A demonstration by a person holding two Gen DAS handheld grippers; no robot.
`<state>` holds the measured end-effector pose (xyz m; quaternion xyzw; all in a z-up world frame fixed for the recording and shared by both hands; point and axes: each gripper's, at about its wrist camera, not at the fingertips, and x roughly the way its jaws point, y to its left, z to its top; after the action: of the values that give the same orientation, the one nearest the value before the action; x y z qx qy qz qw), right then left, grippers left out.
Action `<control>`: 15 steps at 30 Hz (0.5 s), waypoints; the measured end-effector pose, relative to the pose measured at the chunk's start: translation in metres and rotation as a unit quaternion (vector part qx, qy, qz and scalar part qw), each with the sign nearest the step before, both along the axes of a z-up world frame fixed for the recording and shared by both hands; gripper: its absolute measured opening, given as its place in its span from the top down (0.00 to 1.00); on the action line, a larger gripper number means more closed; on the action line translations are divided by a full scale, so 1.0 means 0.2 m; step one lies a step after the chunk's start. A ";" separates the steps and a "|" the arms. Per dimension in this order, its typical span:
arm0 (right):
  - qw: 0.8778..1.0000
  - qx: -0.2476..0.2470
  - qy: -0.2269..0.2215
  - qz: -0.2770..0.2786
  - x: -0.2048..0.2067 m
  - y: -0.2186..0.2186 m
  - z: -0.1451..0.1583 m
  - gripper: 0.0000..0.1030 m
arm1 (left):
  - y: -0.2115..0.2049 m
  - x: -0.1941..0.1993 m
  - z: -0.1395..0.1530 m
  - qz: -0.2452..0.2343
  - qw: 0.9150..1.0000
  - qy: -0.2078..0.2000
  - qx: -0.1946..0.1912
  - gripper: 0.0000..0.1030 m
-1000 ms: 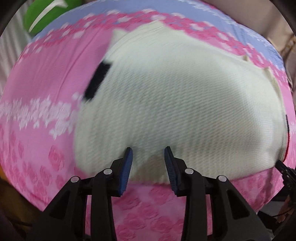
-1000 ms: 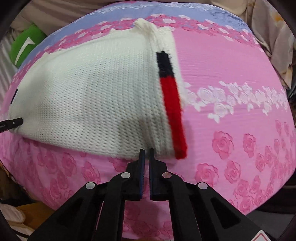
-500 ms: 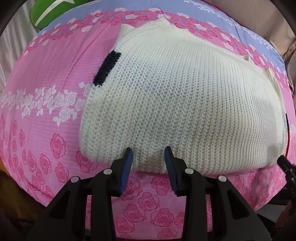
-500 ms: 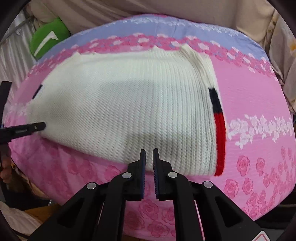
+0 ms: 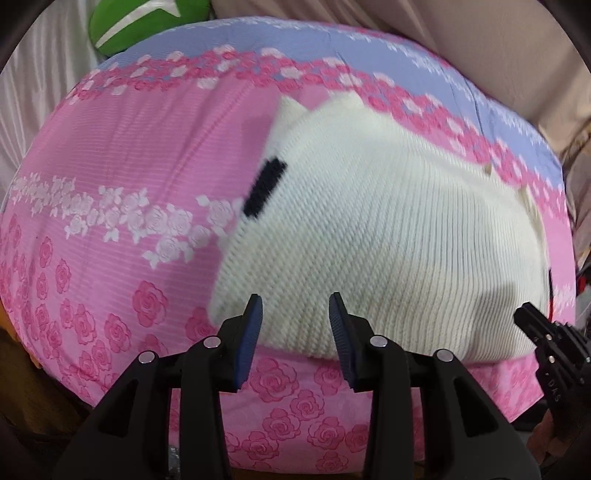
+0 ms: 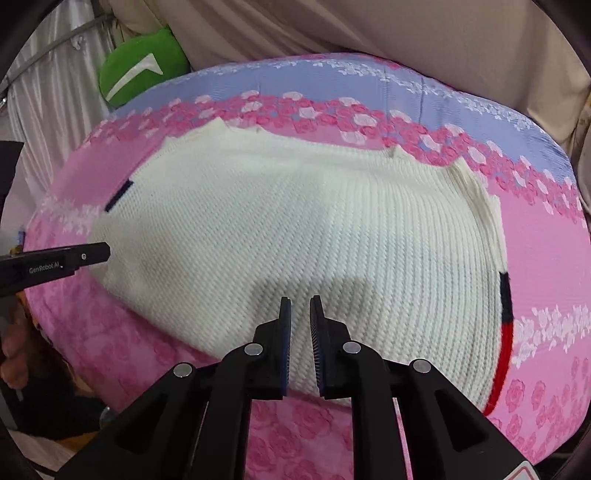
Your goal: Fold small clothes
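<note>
A cream knitted sweater (image 5: 388, 240) (image 6: 314, 229) lies folded flat on a pink rose-print bedspread (image 5: 110, 192) (image 6: 546, 258). It has a black stripe on one side edge and a black-and-red stripe (image 6: 504, 317) on the other. My left gripper (image 5: 295, 306) hovers above the sweater's near left corner, its jaws opening with nothing between them. My right gripper (image 6: 300, 301) hangs over the sweater's near edge toward the middle, its jaws parting slightly and empty. Each gripper's tip shows at the edge of the other view: the right one (image 5: 532, 325), the left one (image 6: 88, 254).
A green cushion (image 5: 140, 22) (image 6: 140, 70) with a white mark sits at the back left. Beige fabric (image 6: 369, 29) lies behind the bed and a pale curtain (image 6: 48, 74) hangs at the left. The bedspread's near edge drops off just below the grippers.
Both grippers have risen and pulled back from the sweater. The right gripper slid left from the red-striped edge toward the middle and its jaws parted. The left jaws widened a little.
</note>
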<state>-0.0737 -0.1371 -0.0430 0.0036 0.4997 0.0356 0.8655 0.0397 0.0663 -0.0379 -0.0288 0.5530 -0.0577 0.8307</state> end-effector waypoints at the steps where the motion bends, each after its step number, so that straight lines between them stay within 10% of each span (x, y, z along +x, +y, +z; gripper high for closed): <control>1: 1.000 0.003 0.001 0.003 0.04 0.02 0.00 0.87 | 0.02 0.02 0.01 0.007 1.000 -0.001 -0.004 0.60; 7: 0.998 0.007 0.057 0.004 0.13 0.13 -0.24 0.87 | 0.11 0.12 0.04 0.025 1.000 -0.001 -0.011 0.59; 15: 0.999 0.011 0.049 0.002 0.19 0.21 -0.16 0.86 | 0.11 0.21 -0.01 0.009 1.000 0.013 -0.010 0.57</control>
<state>-0.0358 -0.0959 -0.0746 0.0137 0.5408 0.0423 0.8400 0.0818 0.0874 -0.0391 -0.0429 0.5627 -0.0560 0.8236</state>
